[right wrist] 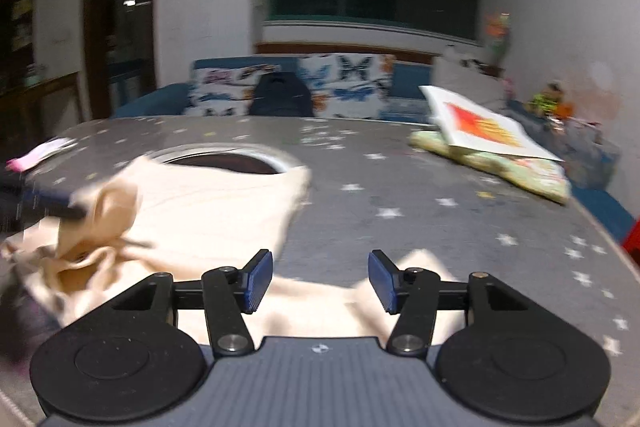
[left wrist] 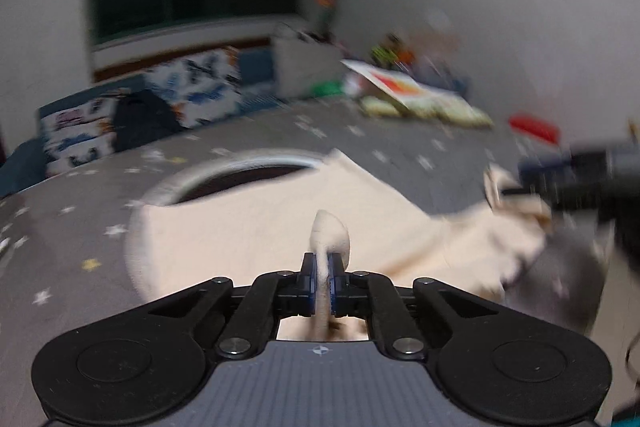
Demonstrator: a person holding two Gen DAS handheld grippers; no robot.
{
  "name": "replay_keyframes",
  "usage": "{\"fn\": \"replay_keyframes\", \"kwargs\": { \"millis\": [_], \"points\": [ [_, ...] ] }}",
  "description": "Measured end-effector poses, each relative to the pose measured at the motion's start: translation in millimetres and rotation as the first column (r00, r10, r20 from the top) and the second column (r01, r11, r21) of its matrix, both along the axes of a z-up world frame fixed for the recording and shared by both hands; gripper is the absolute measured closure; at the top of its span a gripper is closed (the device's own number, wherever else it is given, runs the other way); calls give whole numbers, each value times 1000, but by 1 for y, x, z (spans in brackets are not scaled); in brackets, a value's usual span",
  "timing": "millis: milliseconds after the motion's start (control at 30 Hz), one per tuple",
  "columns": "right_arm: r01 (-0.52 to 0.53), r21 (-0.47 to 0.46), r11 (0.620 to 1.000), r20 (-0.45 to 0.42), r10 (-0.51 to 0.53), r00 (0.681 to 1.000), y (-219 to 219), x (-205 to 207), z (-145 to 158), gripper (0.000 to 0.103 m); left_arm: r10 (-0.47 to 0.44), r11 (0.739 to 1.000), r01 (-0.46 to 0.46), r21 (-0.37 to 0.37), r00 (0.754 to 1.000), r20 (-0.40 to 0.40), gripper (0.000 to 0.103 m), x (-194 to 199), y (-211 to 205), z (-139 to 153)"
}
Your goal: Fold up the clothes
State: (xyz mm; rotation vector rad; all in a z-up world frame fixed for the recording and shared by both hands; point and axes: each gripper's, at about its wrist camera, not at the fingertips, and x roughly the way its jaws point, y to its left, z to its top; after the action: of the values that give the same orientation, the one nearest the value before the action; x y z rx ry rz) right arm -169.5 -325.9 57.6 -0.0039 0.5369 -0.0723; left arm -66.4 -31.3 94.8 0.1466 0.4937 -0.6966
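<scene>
A cream garment (left wrist: 248, 227) lies spread on a grey star-patterned table (left wrist: 72, 251). My left gripper (left wrist: 323, 283) is shut on a fold of this garment, which sticks up between the pads. In the right wrist view the garment (right wrist: 208, 211) lies left and below, crumpled at its left end. My right gripper (right wrist: 320, 281) is open and empty, just above the garment's near edge. A blurred dark gripper at the right edge of the left wrist view (left wrist: 576, 179) touches the garment's bunched end.
A round hole with a pale rim (right wrist: 224, 159) sits in the table behind the garment. A leaning picture book (right wrist: 484, 127) on cushions lies at the far right. A sofa with butterfly pillows (right wrist: 340, 87) stands behind the table. A red object (left wrist: 534, 129) lies far right.
</scene>
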Motion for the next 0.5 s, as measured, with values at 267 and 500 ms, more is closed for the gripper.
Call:
{"fn": "replay_keyframes", "kwargs": {
  "millis": [267, 500],
  "points": [
    [-156, 57, 986, -32, 158, 987, 39, 10, -6, 47, 319, 929, -311, -201, 948, 8, 97, -1, 111, 40],
    [-340, 75, 937, -52, 344, 937, 81, 19, -1, 56, 503, 838, -510, -193, 860, -89, 97, 7, 170, 23]
  ]
}}
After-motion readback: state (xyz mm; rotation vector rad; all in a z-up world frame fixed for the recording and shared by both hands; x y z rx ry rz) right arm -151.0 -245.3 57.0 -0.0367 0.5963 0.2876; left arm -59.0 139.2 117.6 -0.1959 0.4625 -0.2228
